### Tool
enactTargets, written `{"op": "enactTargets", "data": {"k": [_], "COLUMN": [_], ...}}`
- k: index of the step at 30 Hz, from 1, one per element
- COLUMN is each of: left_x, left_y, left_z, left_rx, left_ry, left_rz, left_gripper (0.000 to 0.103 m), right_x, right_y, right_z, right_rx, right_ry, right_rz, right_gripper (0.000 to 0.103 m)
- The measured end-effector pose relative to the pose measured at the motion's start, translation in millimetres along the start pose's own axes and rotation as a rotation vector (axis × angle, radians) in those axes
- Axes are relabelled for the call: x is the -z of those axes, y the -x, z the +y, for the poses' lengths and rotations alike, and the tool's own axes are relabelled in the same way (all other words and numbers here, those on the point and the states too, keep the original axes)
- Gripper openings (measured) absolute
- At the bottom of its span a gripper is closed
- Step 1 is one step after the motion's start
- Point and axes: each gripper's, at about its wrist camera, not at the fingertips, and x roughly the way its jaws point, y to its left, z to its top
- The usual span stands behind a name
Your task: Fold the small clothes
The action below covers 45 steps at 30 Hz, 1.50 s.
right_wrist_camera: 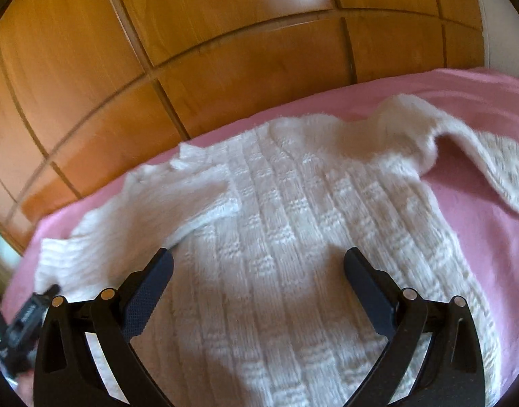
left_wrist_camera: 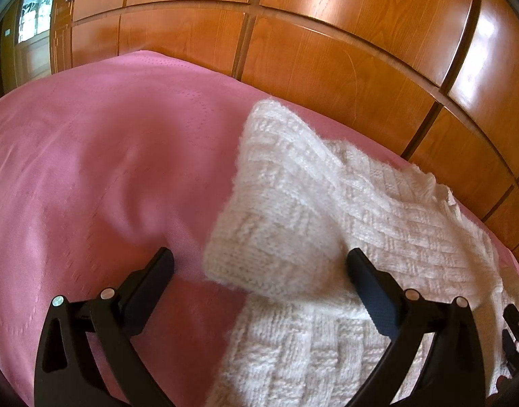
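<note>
A small white knitted sweater [right_wrist_camera: 286, 237] lies spread on a pink bedspread [left_wrist_camera: 90, 176], close to the edge that faces a wall of glossy wooden wardrobe panels [left_wrist_camera: 327, 51]. In the left wrist view, the left gripper [left_wrist_camera: 259, 264] hovers with its jaws spread wide and nothing between the pads; one sleeve [left_wrist_camera: 276, 203] lies folded across the body of the garment, its cuff end resting near the gap between the black fingers [left_wrist_camera: 157, 278]. The lower hem of the sweater runs out of the bottom of this view, and its far side is cut off at the right edge, where a sliver of dark hardware [left_wrist_camera: 513, 335] shows, too little of it to identify. In the right wrist view, the right gripper [right_wrist_camera: 259, 264] hangs over the sweater's ribbed middle, its jaws likewise wide apart and holding nothing. The other sleeve [right_wrist_camera: 479, 156] stretches out flat across the pink cover to the right, its cuff partly clipped by the lens rim. This picture is soft with blur, so the knit pattern and the neckline near the far edge are hard to read. A dark object [right_wrist_camera: 22, 322] intrudes at lower left, mostly hidden behind the gripper frame.
</note>
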Motion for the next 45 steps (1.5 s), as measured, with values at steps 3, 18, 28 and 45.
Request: {"op": "enactTargets", "data": {"k": [3,18,28,45], "left_x": [1.5,16.1,15.8,15.4], "left_y": [5.3,19.6,18.5,16.2], "left_z": [3.7,3.3,2.7,7.1], "left_rx": [0.025,0.069,0.068,0.095], "left_ry": [0.011,-0.026,-0.026,-0.005], "left_rz": [-0.016,0.010,0.011,-0.003], "left_gripper": [0.101,0.101,0.101,0.101], "right_x": [3.4,-3.9,-13.3,-65.5], "right_y": [14.8,84.2,105.2,132.8], "right_z": [-8.1,-182.7,-249.9,-314.8], "right_rx": [-0.049,-0.040,-0.022,0.253], "right_ry": [-0.040,-0.599,-0.860,-0.755], "right_rz": [-0.005,-0.117,-0.237,-0.234], "right_gripper": [0.099,0.057,0.057,0.007]}}
